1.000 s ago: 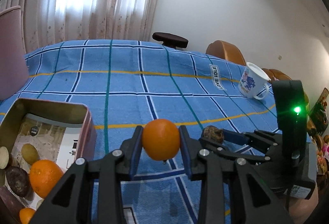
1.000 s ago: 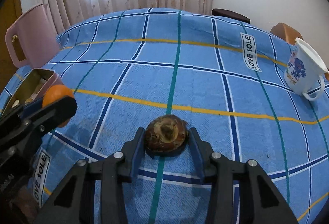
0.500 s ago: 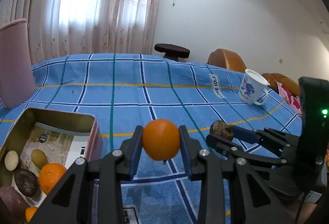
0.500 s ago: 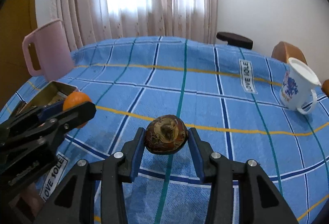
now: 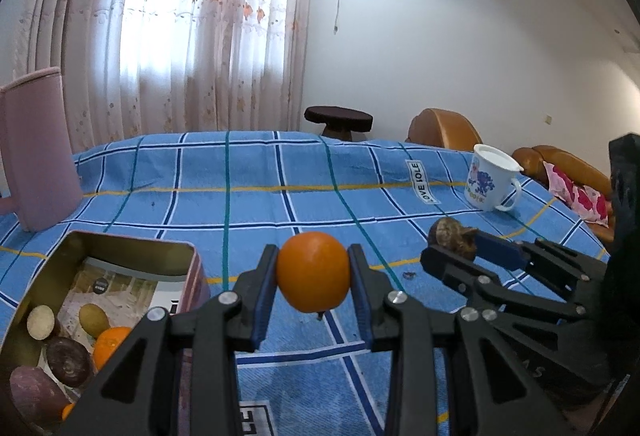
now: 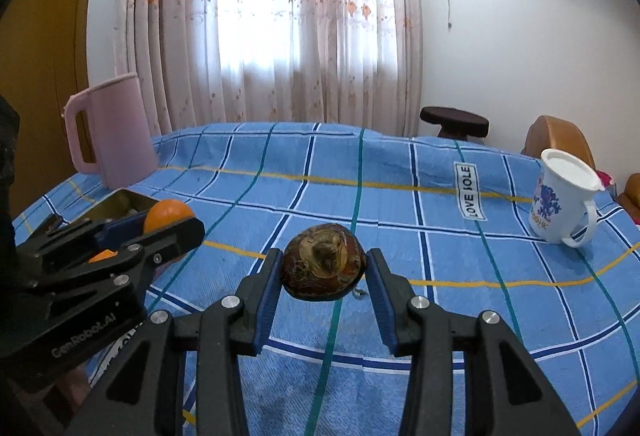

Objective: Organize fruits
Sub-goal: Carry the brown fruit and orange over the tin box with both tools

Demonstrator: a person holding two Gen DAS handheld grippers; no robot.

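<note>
My left gripper (image 5: 313, 272) is shut on an orange (image 5: 313, 271) and holds it in the air above the blue checked cloth, just right of a metal tin (image 5: 132, 250). The tin holds another orange (image 5: 110, 344), a small green fruit (image 5: 94, 317) and several brown and purple ones. My right gripper (image 6: 323, 265) is shut on a dark brown, rough-skinned fruit (image 6: 323, 263), also held in the air. It also shows in the left wrist view (image 5: 452, 236), to the right of the orange. The left gripper with its orange (image 6: 167, 214) shows at the left of the right wrist view.
A tall pink jug (image 6: 112, 132) stands at the far left behind the tin (image 6: 120, 201). A white mug with a blue print (image 6: 562, 204) stands at the right. The blue checked cloth (image 5: 280, 204) covers the table. A dark stool (image 5: 338, 118) and brown seats stand beyond it.
Both grippers have risen and tilted up with their fruits; more of the room and less of the cloth shows. The grips are unchanged.
</note>
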